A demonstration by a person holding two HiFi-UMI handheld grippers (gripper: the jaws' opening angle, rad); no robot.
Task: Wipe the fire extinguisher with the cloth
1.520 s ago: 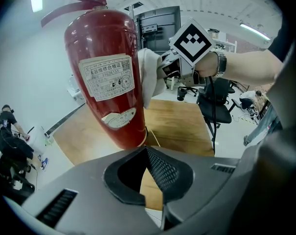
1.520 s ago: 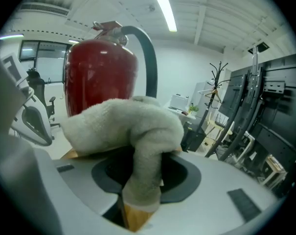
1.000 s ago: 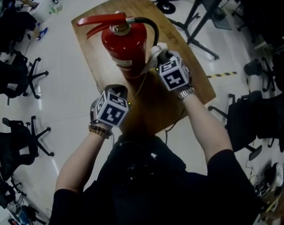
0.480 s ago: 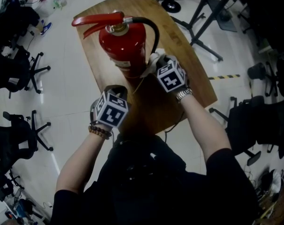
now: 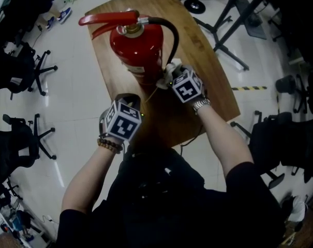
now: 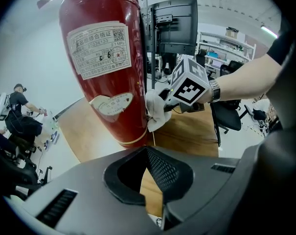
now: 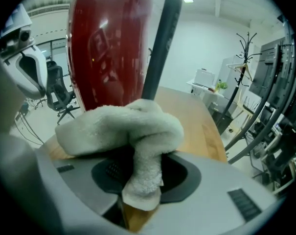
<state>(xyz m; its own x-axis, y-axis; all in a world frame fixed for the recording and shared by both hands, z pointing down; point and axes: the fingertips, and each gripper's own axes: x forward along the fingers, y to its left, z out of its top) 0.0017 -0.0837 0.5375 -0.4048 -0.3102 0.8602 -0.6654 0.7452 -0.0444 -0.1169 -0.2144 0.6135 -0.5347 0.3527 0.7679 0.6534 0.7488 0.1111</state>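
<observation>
Head view looks down on the red fire extinguisher (image 5: 138,45) standing upright on the wooden desk (image 5: 213,81). Our right gripper (image 5: 170,76) has its jaws clamped on the white cloth (image 5: 170,68). We have the bunched cloth against the lower part of the cylinder, just beside the black hose (image 5: 173,37). Our left gripper (image 5: 128,99) hangs on the side of the extinguisher nearest us, short of the cylinder, its jaws closed together with nothing between them.
</observation>
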